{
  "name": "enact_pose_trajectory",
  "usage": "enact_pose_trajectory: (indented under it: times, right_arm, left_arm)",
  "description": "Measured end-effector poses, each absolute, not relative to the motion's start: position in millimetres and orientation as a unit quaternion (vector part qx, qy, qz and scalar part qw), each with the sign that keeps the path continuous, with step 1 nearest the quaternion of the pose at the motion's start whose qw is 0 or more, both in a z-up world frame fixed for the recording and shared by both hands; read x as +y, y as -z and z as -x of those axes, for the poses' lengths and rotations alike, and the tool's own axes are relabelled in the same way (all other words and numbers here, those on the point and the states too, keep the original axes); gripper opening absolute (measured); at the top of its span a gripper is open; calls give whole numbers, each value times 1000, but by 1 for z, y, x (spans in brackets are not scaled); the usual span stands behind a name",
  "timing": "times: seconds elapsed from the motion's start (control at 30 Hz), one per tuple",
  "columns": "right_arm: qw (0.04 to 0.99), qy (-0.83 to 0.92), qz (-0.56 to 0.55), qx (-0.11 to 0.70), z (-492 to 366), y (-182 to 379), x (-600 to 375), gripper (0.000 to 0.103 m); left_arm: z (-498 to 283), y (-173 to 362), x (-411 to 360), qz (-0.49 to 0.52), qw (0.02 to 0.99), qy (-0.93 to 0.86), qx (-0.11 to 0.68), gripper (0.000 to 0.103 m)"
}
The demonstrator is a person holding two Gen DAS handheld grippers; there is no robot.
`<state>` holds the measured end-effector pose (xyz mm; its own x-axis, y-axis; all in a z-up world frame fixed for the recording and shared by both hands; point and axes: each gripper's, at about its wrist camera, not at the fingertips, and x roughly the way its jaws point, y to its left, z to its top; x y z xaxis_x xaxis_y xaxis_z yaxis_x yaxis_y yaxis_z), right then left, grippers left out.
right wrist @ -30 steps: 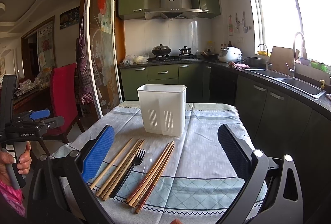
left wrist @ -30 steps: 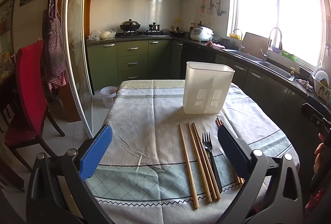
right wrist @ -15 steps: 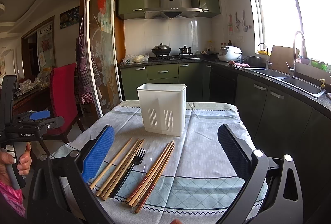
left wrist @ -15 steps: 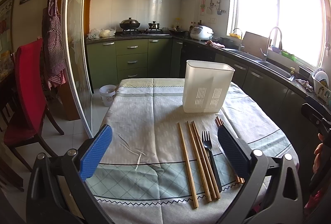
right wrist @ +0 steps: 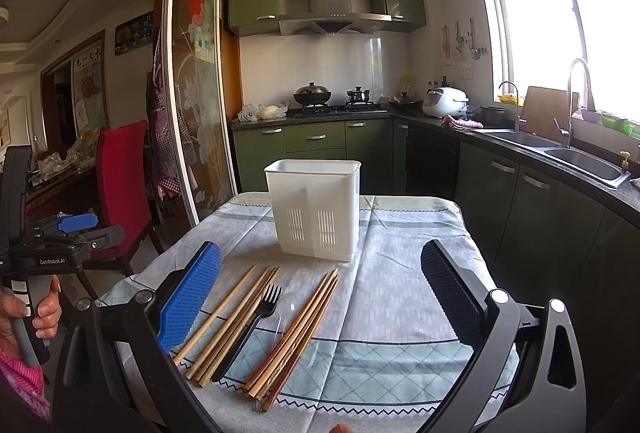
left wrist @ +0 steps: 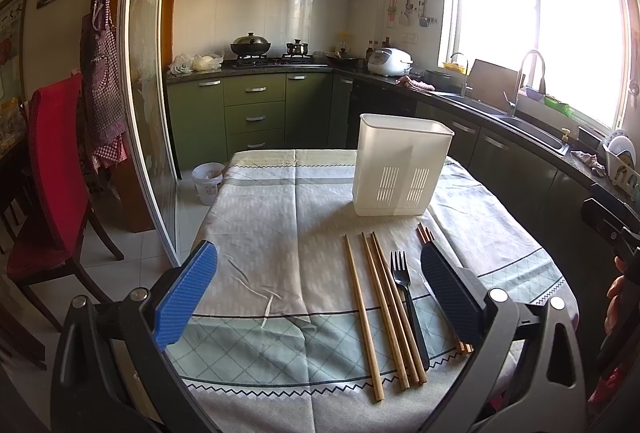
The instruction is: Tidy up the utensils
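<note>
Chopsticks (right wrist: 224, 325) and black fork (right wrist: 250, 329) flat beside white caddy (right wrist: 316, 209); both grippers released.

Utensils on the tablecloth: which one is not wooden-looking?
The black fork, lying between the light chopsticks and the darker chopsticks. It alone is dark and tined; a clear utensil may lie beside it, too faint to tell.

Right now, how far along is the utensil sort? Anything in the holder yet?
Done: nothing that shows. The white holder stands upright on the tablecloth; its inside is hidden. In hand: nothing; left gripper and right gripper are both open above the table. Left: the light chopsticks, black fork, clear spoon and darker chopsticks all lie flat in front of the holder.
</note>
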<state>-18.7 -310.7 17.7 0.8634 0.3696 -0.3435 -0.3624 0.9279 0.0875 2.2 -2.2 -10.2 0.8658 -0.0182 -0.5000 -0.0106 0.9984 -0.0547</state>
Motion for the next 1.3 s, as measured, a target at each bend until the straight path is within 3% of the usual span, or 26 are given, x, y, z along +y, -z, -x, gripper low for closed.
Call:
enact_pose_trajectory:
  times: [0.97,1.1,1.3]
  right_arm:
    - [963,-188,-6,191,14,-14,-308,99]
    - [957,-181,10,228,-2,-7,-305,99]
    - [918,-174,-3,355,-47,20,-313,99]
  left_arm:
    - [-6,15,-2,30,963,3,269,97]
    - [-20,23,-1,34,952,-2,305,97]
    - [-59,47,5,71,912,-3,404,97]
